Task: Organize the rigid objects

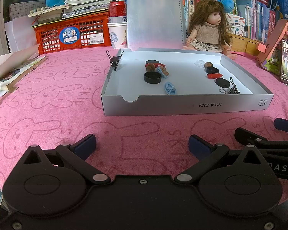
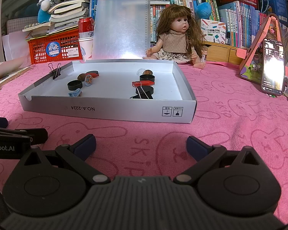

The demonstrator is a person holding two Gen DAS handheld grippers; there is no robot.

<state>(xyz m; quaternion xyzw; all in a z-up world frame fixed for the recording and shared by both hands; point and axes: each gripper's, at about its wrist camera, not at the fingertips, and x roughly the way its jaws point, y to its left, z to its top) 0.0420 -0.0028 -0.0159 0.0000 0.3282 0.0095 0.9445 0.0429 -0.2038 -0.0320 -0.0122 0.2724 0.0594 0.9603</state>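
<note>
Pink cloth covering the whole table, printed with rabbit outlines. Grey box lying open on cloth ahead of both grippers, lid raised upright behind it.

Seated beyond the box: doll, leaning against books. Red crate at back left, stacked with papers; red can just beside it. Phone propped upright at far right, screen lit.

Left gripper low over the cloth, short of the box; jaws spread wide, nothing between them. Right gripper likewise wide, empty, short of the box front wall. Both side by side, each showing at the edge of the other's view.

Inside the box, two loose groups, well apart. Left group: black cap, open side up; second black disc behind it, partly hidden; brown nut; patterned piece; blue clip nearest the front wall. Right group: black cap, red piece, black disc, clear dome beside a brown nut at the back.

Binder clip clamped on left wall. Another binder clip lying inside, near the front wall at right.
</note>
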